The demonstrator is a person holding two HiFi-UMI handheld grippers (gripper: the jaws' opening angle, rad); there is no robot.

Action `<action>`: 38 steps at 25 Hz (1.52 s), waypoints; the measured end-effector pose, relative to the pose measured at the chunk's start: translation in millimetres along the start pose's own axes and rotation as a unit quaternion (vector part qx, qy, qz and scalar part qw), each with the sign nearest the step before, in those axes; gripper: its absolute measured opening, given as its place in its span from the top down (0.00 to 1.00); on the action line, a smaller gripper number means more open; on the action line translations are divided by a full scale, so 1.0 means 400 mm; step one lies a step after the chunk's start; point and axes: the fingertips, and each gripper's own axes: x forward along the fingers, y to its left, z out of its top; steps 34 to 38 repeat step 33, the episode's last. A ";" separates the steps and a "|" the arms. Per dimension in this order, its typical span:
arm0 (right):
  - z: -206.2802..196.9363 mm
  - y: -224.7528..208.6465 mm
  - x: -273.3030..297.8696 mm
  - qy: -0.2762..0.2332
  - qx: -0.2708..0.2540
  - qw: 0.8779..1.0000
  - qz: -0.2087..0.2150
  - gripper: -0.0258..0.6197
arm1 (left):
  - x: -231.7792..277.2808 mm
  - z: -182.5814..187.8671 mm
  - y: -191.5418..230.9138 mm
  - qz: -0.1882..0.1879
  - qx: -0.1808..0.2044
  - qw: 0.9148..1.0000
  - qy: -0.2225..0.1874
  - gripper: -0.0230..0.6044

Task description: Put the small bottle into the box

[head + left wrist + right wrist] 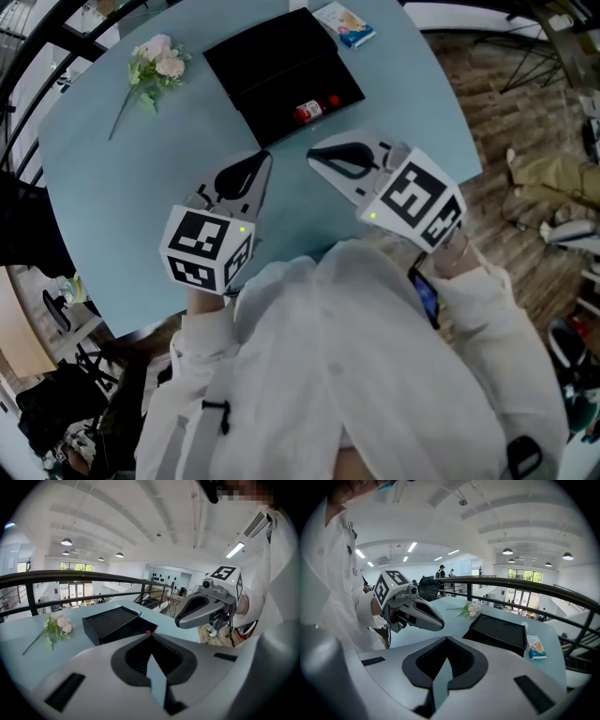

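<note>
The left gripper (262, 161) and right gripper (317, 155) hang side by side over the pale blue table (112, 187), their tips near each other and pointing away from the person. Just ahead of both tips, the small bottle (314, 110) lies on its side in the near part of the black box (272, 56). Flowers (155, 66) lie far ahead-left of the left gripper, and a packet (345, 23) lies beyond the box.

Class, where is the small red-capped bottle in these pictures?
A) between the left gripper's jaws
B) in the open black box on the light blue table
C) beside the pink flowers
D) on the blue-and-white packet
B: in the head view the small red-capped bottle lies on its side inside the open black box, near the box's front edge.
</note>
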 end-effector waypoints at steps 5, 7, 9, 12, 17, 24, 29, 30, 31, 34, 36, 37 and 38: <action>-0.018 0.008 0.015 0.022 -0.013 1.000 0.003 0.96 | 0.008 -0.020 -0.003 -0.003 -0.005 1.000 0.010 0.96; -0.023 0.009 0.022 0.021 -0.014 1.000 -0.001 0.96 | 0.009 -0.025 -0.004 -0.004 -0.007 1.000 0.013 0.96; -0.023 0.010 0.027 0.018 -0.009 1.000 -0.003 0.96 | 0.009 -0.028 -0.002 -0.003 -0.009 1.000 0.014 0.96; -0.029 0.007 0.034 0.017 0.001 1.000 -0.005 0.96 | 0.011 -0.035 -0.005 -0.004 -0.012 1.000 0.017 0.96; -0.044 -0.007 0.044 0.007 0.025 0.999 -0.025 0.96 | 0.016 -0.050 -0.014 -0.002 -0.024 1.000 0.018 0.96; -0.031 0.000 0.071 -0.011 0.048 0.998 -0.037 0.96 | 0.020 -0.072 0.002 0.021 -0.043 0.999 0.025 0.96; -0.035 0.019 0.093 -0.012 0.058 0.998 -0.035 0.96 | 0.019 -0.085 0.014 0.029 -0.056 0.997 0.033 0.96; -0.038 0.023 0.097 -0.012 0.062 0.997 -0.035 0.96 | 0.019 -0.090 0.015 0.030 -0.057 0.997 0.037 0.96; -0.042 0.028 0.101 -0.012 0.067 0.997 -0.036 0.96 | 0.020 -0.095 0.016 0.030 -0.058 0.997 0.041 0.96; -0.048 0.036 0.110 -0.012 0.076 0.996 -0.037 0.96 | 0.022 -0.104 0.018 0.032 -0.062 0.996 0.048 0.96; -0.048 0.036 0.110 -0.012 0.076 0.996 -0.037 0.96 | 0.022 -0.104 0.018 0.032 -0.062 0.996 0.048 0.96; -0.048 0.036 0.110 -0.012 0.076 0.996 -0.037 0.96 | 0.022 -0.104 0.018 0.032 -0.062 0.996 0.048 0.96; -0.048 0.036 0.110 -0.012 0.076 0.996 -0.037 0.96 | 0.022 -0.104 0.018 0.032 -0.062 0.996 0.048 0.96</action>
